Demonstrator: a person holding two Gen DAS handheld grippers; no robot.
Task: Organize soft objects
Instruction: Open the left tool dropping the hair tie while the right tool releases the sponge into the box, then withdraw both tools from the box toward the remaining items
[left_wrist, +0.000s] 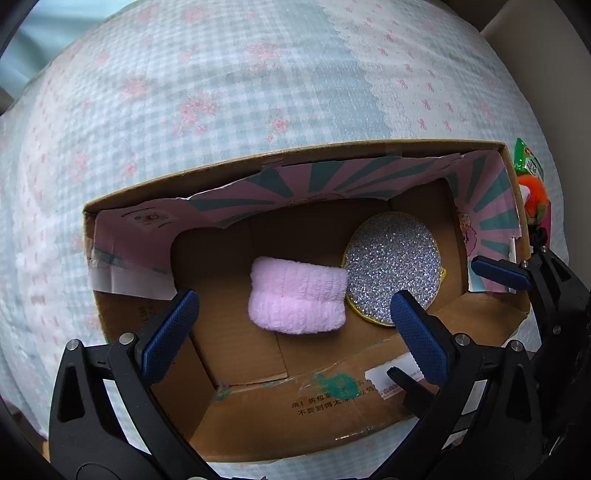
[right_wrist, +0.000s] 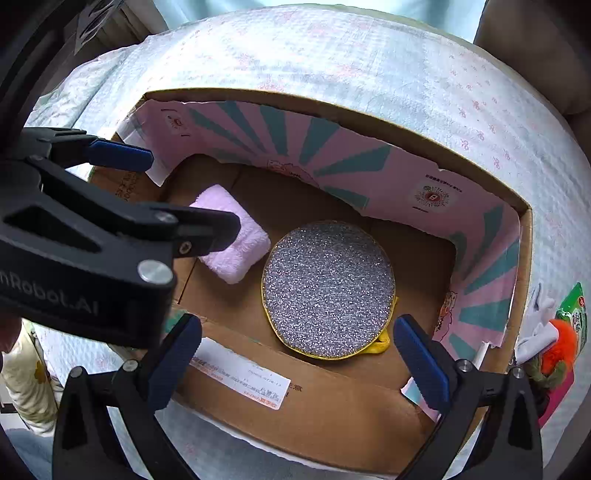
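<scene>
An open cardboard box (left_wrist: 332, 410) (right_wrist: 325, 406) sits on a bed. Inside lie a folded pink fluffy towel (left_wrist: 297, 301) (right_wrist: 236, 240) and a round silver glittery pad with a yellow rim (left_wrist: 393, 267) (right_wrist: 328, 290). My left gripper (left_wrist: 291, 328) is open and empty, hovering above the box over the towel. My right gripper (right_wrist: 297, 354) is open and empty above the box's near wall, in front of the glittery pad. The left gripper also shows in the right wrist view (right_wrist: 122, 155), above the towel.
The bed cover (left_wrist: 221, 92) (right_wrist: 369, 48) is pale blue check with pink flowers. An orange-and-green plush toy with a green packet (left_wrist: 533, 184) (right_wrist: 561, 343) lies on the bed outside the box's right wall. The box's inner flaps (right_wrist: 332, 147) are pink with teal rays.
</scene>
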